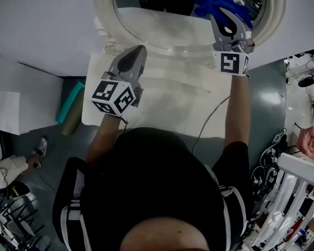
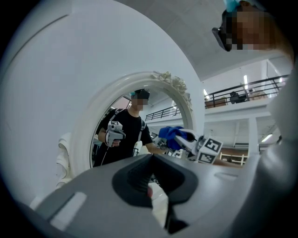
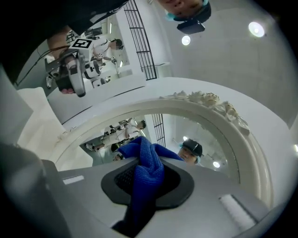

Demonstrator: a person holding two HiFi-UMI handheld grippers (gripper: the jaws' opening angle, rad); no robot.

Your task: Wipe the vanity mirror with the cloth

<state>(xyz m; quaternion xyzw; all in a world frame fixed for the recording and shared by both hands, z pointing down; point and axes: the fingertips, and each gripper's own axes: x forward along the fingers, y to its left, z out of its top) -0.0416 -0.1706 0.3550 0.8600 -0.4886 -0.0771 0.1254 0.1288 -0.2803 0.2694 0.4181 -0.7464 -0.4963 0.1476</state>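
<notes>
Your R gripper (image 1: pixel 224 19), upper right, clamps the blue cloth (image 3: pixel 145 169) at the vanity mirror (image 1: pixel 168 27) for wiping; L gripper (image 1: pixel 136 52) closed, empty, parked clear.

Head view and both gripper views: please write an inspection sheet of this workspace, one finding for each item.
Surface: white table, plain top.
Job's things: vanity mirror at the table's back; blue cloth at its glass, contact unclear.
Clutter: nothing seen on the table.
Grippers: right gripper shut on the cloth; left gripper shut, empty, above the table.
Cables: thin cable trails from the right gripper across the table.
Surroundings: teal roll beside the table at left; white rack at right.
</notes>
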